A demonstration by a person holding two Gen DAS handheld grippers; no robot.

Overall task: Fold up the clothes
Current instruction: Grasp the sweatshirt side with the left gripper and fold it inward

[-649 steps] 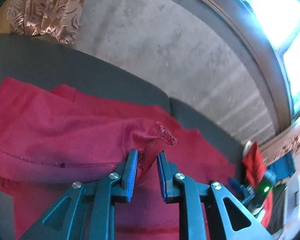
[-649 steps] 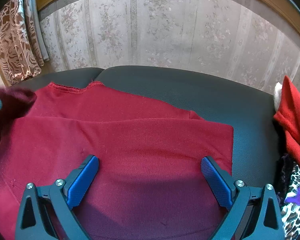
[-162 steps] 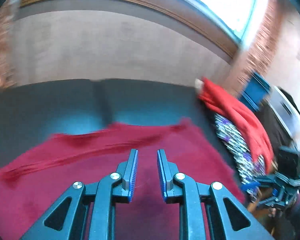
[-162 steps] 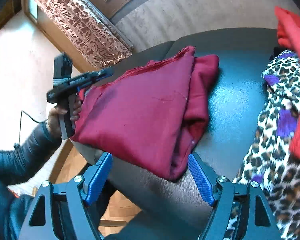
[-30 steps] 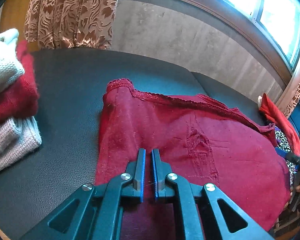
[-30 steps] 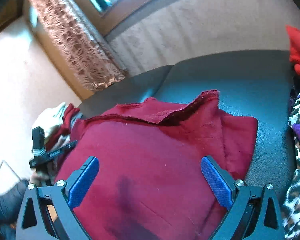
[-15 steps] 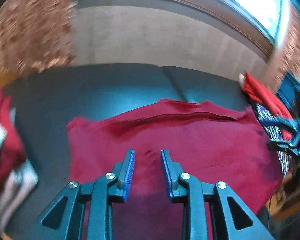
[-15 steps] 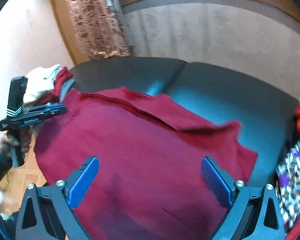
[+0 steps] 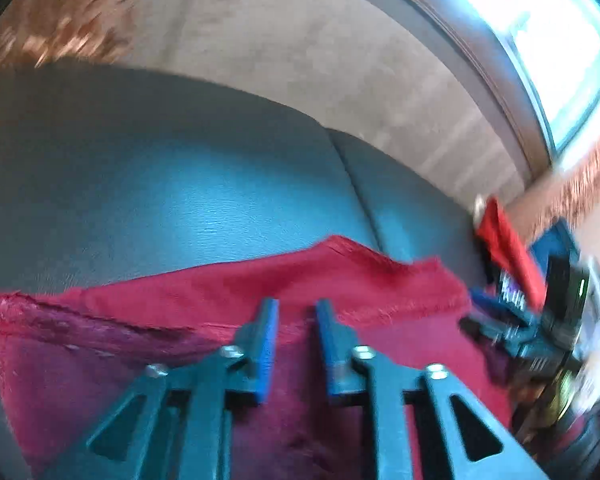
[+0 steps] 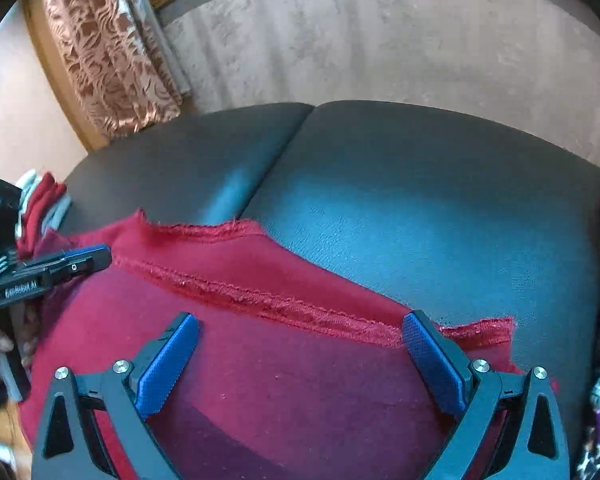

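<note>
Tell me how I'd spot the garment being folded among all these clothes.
Find the dark sofa seat below the pale wall. The crimson garment lies flat across its front, a frayed seam along its far edge. The other clothes sit in piles at the sofa's ends.

A dark leather sofa [image 10: 420,208] bears a folded crimson garment [image 10: 300,380].

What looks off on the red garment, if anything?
The dark red garment on the seat is folded unevenly: a lower layer sticks out past the top layer's far edge, ending in a stray corner. Those edges look frayed.
</note>
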